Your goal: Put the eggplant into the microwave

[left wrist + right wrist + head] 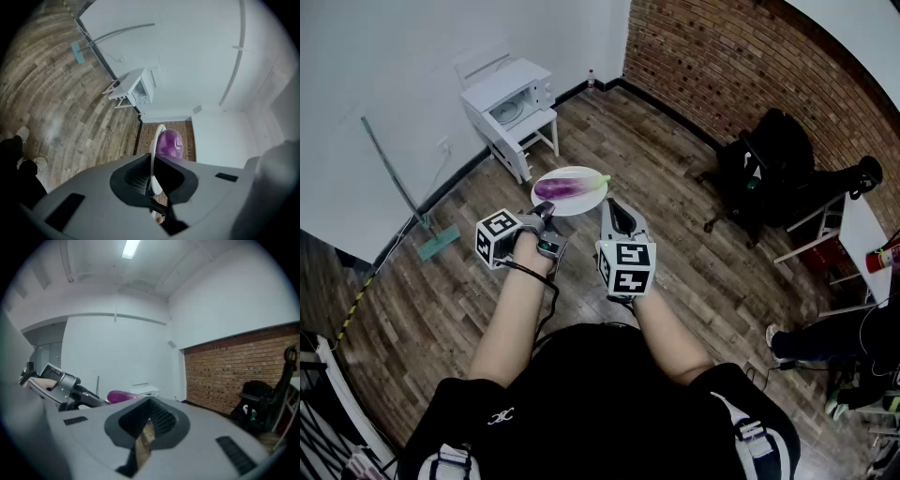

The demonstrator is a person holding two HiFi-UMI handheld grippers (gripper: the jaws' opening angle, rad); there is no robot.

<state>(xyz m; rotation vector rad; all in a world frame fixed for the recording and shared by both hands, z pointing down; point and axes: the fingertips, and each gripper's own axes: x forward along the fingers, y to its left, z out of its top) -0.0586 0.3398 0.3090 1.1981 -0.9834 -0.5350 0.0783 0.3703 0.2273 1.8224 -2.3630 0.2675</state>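
Note:
A purple eggplant (566, 187) with a green stem lies on a white plate (581, 202) held in the air above the wooden floor. My left gripper (546, 217) is shut on the plate's near-left rim. In the left gripper view the plate (153, 154) runs edge-on between the jaws, with the eggplant (168, 143) beyond them. My right gripper (617, 212) is shut on nothing, just right of the plate. The white microwave (514, 97) stands on a small white table by the far wall, with its door shut. The microwave (140, 86) also shows ahead in the left gripper view.
A mop (401, 192) leans on the white wall to the left of the microwave. A black chair with bags (769, 164) stands by the brick wall (741, 66) on the right. A white table (862, 230) and someone's leg (811, 339) are at far right.

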